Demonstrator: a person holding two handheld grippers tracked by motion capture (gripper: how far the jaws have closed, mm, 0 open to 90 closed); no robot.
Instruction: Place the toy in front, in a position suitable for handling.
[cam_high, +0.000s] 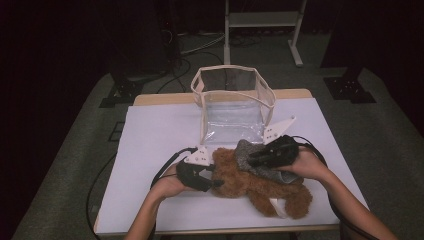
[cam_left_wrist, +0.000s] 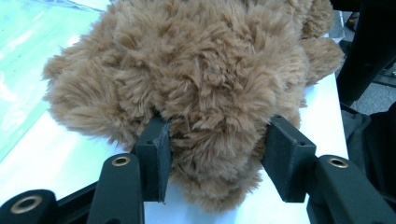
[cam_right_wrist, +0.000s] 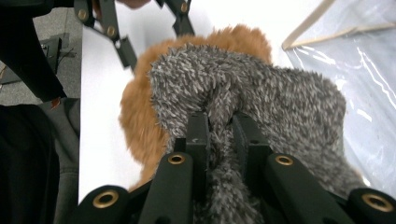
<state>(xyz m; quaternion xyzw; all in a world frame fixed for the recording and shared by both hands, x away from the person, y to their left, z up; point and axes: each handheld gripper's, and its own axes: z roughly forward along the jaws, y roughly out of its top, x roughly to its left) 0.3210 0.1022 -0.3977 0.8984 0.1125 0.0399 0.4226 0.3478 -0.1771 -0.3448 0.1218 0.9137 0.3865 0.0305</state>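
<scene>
Left of the brown teddy bear (cam_high: 260, 186), left gripper (cam_high: 210, 184) has both pads sunk in the bear's fur (cam_left_wrist: 205, 93), clamped on it. Bear lies flat on the white table (cam_high: 150, 145), near edge. Over the bear's right half, right gripper (cam_high: 255, 159) pinches grey fuzzy cloth (cam_right_wrist: 261, 93) tight between near-closed jaws. Behind the bear, clear bag (cam_high: 235, 107) stands open.

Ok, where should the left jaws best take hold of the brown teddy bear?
On the bear's rounded near end, coming in level from the left side of the table. That plush bulge faces the left gripper, is soft enough to pinch, and lies away from the grey garment.
</scene>
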